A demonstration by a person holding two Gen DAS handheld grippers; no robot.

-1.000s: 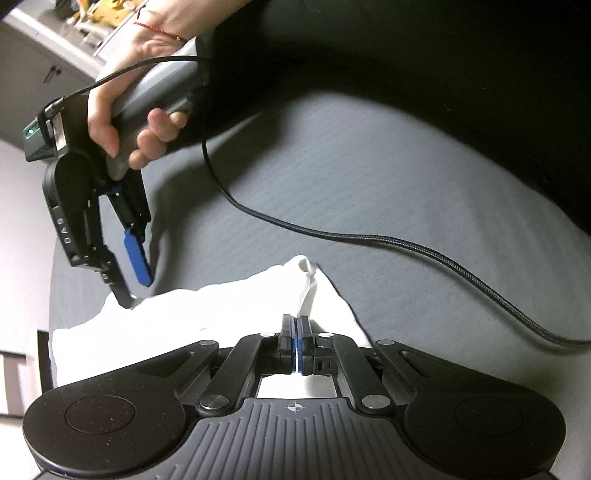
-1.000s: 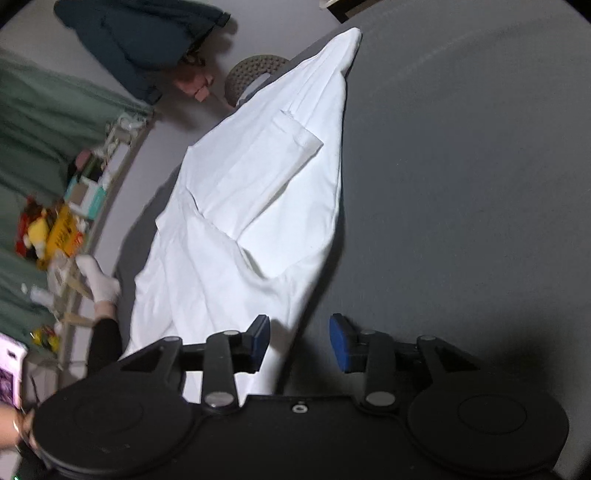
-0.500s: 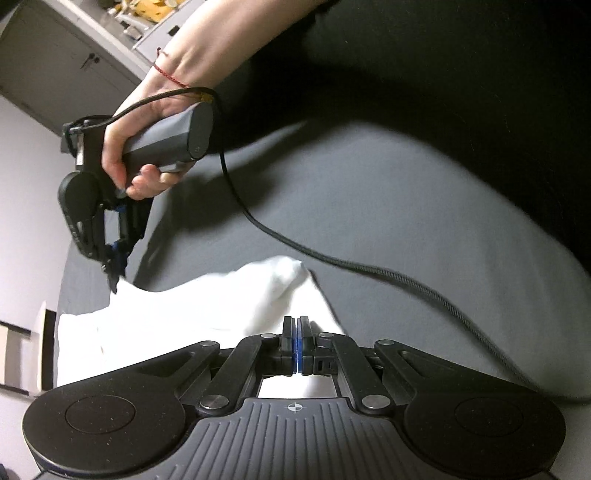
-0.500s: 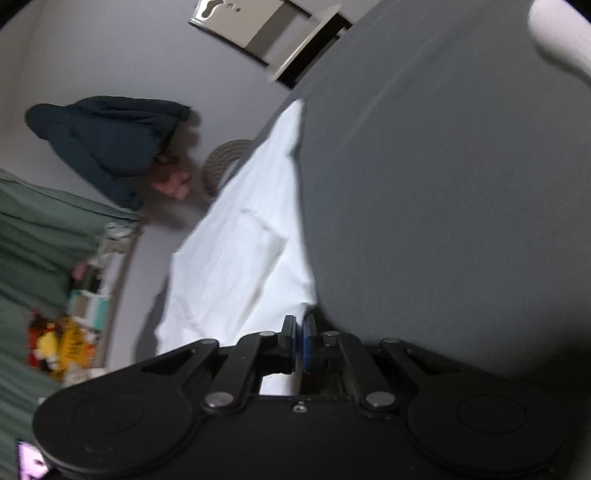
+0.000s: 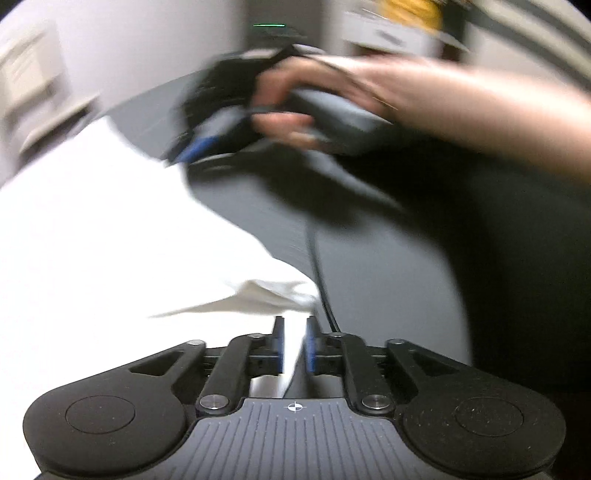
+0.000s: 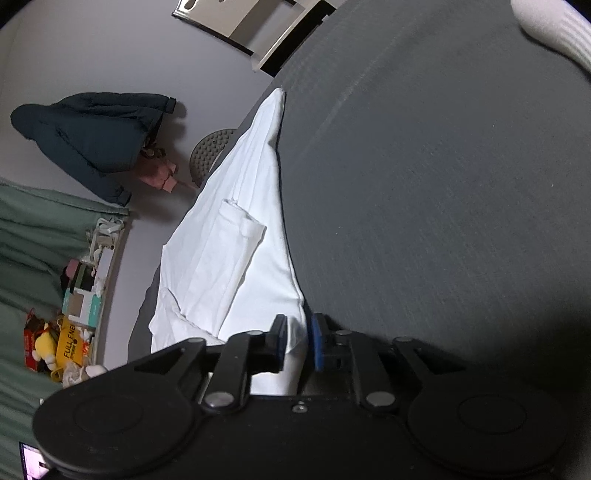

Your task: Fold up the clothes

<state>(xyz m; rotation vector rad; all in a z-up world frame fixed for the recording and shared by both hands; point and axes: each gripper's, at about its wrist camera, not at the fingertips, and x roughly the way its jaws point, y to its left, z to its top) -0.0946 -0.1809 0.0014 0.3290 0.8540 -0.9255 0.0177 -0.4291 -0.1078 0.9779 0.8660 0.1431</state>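
Observation:
A white garment [image 6: 236, 236] lies stretched out along the left edge of a grey bed [image 6: 424, 184]. Its near corner sits between the fingers of my right gripper [image 6: 297, 341], whose jaws stand slightly apart. The left wrist view is badly blurred. In it the white garment [image 5: 110, 240] fills the left side, and a fold of it lies loosely between the slightly parted fingers of my left gripper [image 5: 294, 347]. The right gripper [image 5: 207, 140] shows there as a smear at the garment's far edge, held by a hand [image 5: 295, 110].
A black cable [image 5: 319, 280] runs over the grey bed [image 5: 369, 277] beside my left fingers. The person's forearm [image 5: 461, 103] and dark clothing [image 5: 517, 258] fill the right. A dark jacket [image 6: 88, 136], green curtain [image 6: 29, 258], cluttered shelf [image 6: 74, 314] and white pillow [image 6: 546, 22] surround the bed.
Both grippers were shut on the garment half a second ago; their jaws now stand slightly apart. The left gripper has swung fast, so the right gripper and hand appear much closer.

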